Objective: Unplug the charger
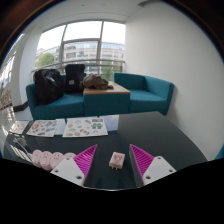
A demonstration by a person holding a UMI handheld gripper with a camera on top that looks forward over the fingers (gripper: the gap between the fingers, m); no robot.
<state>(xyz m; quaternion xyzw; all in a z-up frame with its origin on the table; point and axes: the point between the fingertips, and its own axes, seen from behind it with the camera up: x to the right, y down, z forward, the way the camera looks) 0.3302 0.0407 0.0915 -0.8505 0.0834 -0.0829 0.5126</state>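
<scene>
Charger, or what may be it, is the small pale block (pixel 117 160) that sits on the dark table (pixel 150 132) between the two fingers, with a clear gap to either side; its shape is too small to confirm, and no cable or socket can be made out around it.

Largest in the room is the white wall (pixel 170 45) beside a wide window (pixel 85 42) with buildings beyond the glass. Under the window stands a teal sofa set (pixel 145 92): one seat well beyond the gripper to one side, another seat on the other side, and a wooden surface (pixel 108 89) between them. A black bag (pixel 47 84) and a second dark bag (pixel 75 75) rest on the far seat, and a brownish bundle (pixel 96 80) lies on the wooden surface.

The dark table fills the near ground, glossy enough to reflect the window. On it, beyond the fingers, lie two printed sheets (pixel 85 126) and (pixel 44 127), with green and reddish marks; the print on them cannot be read. Nearer, just beside one finger, a row of small pale pink rounded pieces (pixel 45 157) rests on the table.

The gripper (pixel 113 161) is held open, its white fingers spread wide, the magenta pads (pixel 86 157) facing inward. Neither pad touches the pale block, which rests on the table by itself. No brand or label is legible anywhere.
</scene>
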